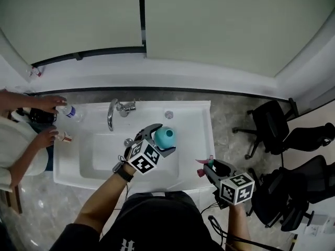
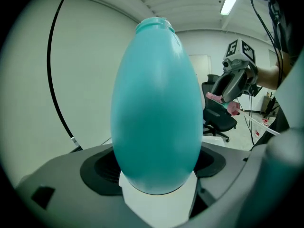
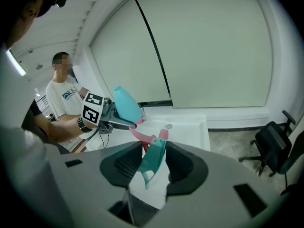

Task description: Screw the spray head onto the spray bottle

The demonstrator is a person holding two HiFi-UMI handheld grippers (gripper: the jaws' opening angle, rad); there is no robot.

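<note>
The left claw, jaws spread wide, is clamping the bottle round its belly and holding it over the sink. The plastic is looking light, smooth and rounded, so it is likely to spin unless squeezed firmly. The right claw, jaws half closed, is pinching the thin, stiff spray head well right of the bottle, and it probably wants gripping near its collar.

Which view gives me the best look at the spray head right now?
The right gripper view: the spray head sits close up between the right tongs, teal body and pink parts clear. The head view shows it small, partly hidden by those tongs; the left gripper view shows only a distant pink bit.
</note>
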